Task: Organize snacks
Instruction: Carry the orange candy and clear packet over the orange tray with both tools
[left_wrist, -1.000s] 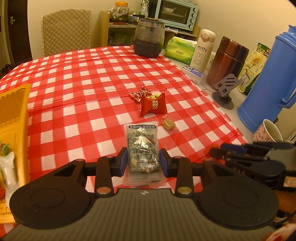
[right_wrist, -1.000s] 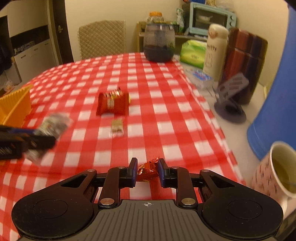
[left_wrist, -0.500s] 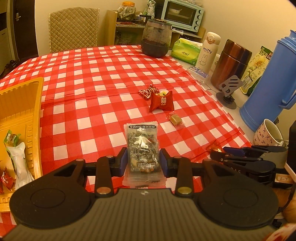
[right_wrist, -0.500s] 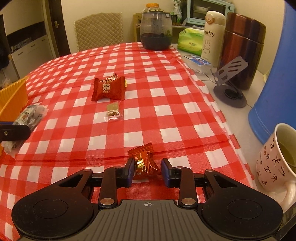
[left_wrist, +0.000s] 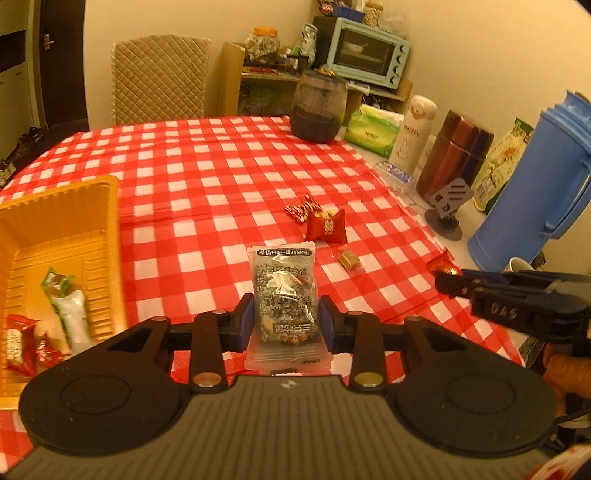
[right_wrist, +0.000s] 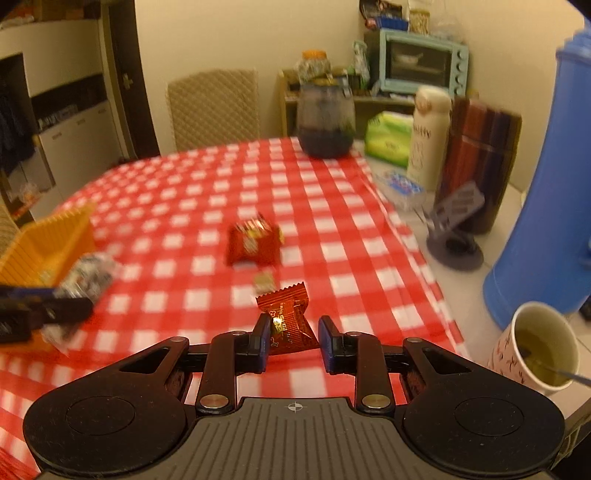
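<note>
My left gripper (left_wrist: 284, 314) is shut on a grey printed snack packet (left_wrist: 282, 291) and holds it above the red checked cloth. To its left stands the yellow tray (left_wrist: 107, 221), with a green-white bar (left_wrist: 70, 310) and red sweets (left_wrist: 14, 343) inside. My right gripper (right_wrist: 291, 332) is shut on an orange-red wrapped candy (right_wrist: 286, 317), lifted off the cloth. In the left wrist view the right gripper (left_wrist: 448, 282) comes in from the right. A red packet (left_wrist: 327, 229), a striped sweet (left_wrist: 303, 208) and a small tan candy (left_wrist: 349, 258) lie mid-table.
Along the right edge stand a blue jug (left_wrist: 535, 192), a paper cup of tea (right_wrist: 535, 347), a grey phone stand (left_wrist: 448, 206), a brown flask (left_wrist: 454, 155) and a white bottle (left_wrist: 415, 136). A dark glass jar (left_wrist: 319, 107) and a chair (left_wrist: 160, 77) are at the far end.
The right gripper has lifted the orange-red candy off the cloth. The left gripper has risen with its packet, and more of the yellow tray shows on the left.
</note>
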